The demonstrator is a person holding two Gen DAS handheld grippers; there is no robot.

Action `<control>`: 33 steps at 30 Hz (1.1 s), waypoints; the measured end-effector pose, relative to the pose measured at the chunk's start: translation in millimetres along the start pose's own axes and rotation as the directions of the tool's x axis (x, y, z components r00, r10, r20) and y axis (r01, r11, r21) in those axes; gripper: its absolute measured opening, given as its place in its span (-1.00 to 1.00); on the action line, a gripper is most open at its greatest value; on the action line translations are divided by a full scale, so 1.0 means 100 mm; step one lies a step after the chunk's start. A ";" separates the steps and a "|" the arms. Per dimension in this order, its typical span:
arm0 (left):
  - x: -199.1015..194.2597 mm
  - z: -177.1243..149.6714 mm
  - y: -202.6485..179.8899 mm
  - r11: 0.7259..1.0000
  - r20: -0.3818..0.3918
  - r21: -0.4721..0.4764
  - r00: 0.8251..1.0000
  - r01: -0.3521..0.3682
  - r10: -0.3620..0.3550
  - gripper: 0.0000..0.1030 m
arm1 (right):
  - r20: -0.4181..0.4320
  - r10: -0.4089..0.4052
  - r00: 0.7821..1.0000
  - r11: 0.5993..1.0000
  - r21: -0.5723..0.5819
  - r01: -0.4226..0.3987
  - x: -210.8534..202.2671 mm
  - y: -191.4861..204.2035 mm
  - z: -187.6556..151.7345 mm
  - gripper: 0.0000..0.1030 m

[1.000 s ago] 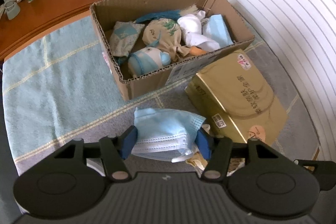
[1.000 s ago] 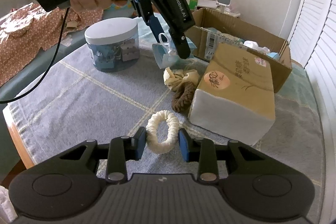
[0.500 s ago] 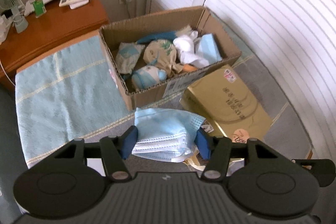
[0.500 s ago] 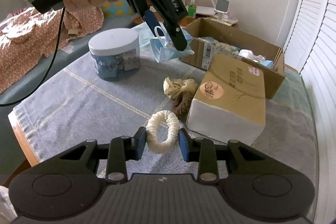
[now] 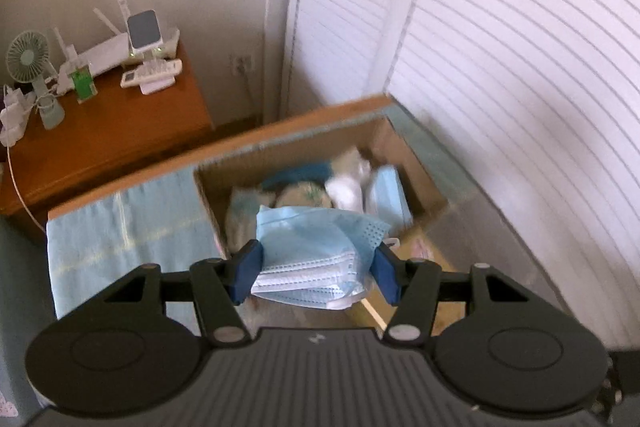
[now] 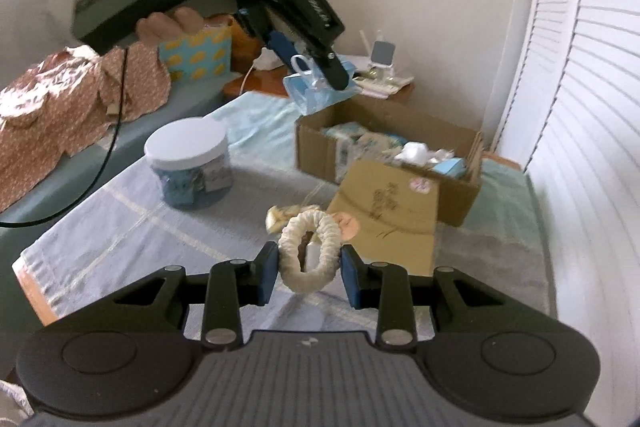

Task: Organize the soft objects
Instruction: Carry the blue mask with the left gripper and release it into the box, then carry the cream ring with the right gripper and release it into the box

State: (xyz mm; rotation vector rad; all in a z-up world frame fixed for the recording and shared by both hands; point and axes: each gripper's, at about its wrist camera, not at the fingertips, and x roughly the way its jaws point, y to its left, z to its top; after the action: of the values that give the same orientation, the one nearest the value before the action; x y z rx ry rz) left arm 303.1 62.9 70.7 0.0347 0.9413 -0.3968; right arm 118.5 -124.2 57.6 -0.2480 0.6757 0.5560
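Observation:
My left gripper (image 5: 318, 269) is shut on a stack of blue face masks (image 5: 316, 251) and holds it high above the open cardboard box (image 5: 424, 183), which holds several soft items. From the right wrist view the left gripper (image 6: 316, 75) hangs over the box's near left corner (image 6: 316, 147) with the masks (image 6: 316, 93). My right gripper (image 6: 306, 273) is shut on a cream scrunchie (image 6: 310, 251), lifted off the cloth. More scrunchies (image 6: 280, 217) lie on the cloth behind it.
A gold carton (image 6: 388, 219) lies in front of the cardboard box. A clear jar with a white lid (image 6: 188, 163) stands at the left. A wooden side table (image 5: 104, 131) with a fan and remotes stands beyond. White shutters (image 5: 520, 67) line the right side.
My left gripper has risen and moved forward over the cardboard box with the masks. My right gripper has lifted the scrunchie off the cloth and moved towards the box.

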 end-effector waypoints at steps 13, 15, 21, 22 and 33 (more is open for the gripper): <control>0.65 0.28 0.21 0.990 0.040 -0.056 0.991 -0.126 0.129 0.55 | 0.002 -0.051 0.999 0.998 0.045 0.051 0.08 -0.27 0.06 -0.26; 0.66 0.25 0.25 0.993 0.022 -0.083 0.996 -0.083 0.085 0.56 | 0.001 -0.053 0.999 0.997 0.050 0.053 0.09 -0.30 0.06 -0.25; 0.50 0.10 0.22 0.993 0.040 -0.056 0.994 -0.099 0.101 0.63 | 0.001 -0.067 0.998 0.996 0.055 0.067 0.12 -0.33 0.08 -0.26; 0.46 0.06 0.21 0.995 0.039 -0.051 0.995 -0.090 0.092 0.64 | 0.001 -0.069 0.998 0.996 0.056 0.069 0.12 -0.34 0.09 -0.26; -0.19 -0.56 -0.03 0.998 0.096 0.034 0.995 -0.045 0.041 0.67 | 0.028 -0.128 0.991 0.990 0.059 0.127 0.31 -0.60 0.46 -0.25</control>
State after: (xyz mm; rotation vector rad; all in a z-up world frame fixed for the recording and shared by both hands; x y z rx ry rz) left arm 248.8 77.4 52.7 0.0679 0.8378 -0.3722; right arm 195.7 -143.3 74.8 -0.2271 0.6392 0.4170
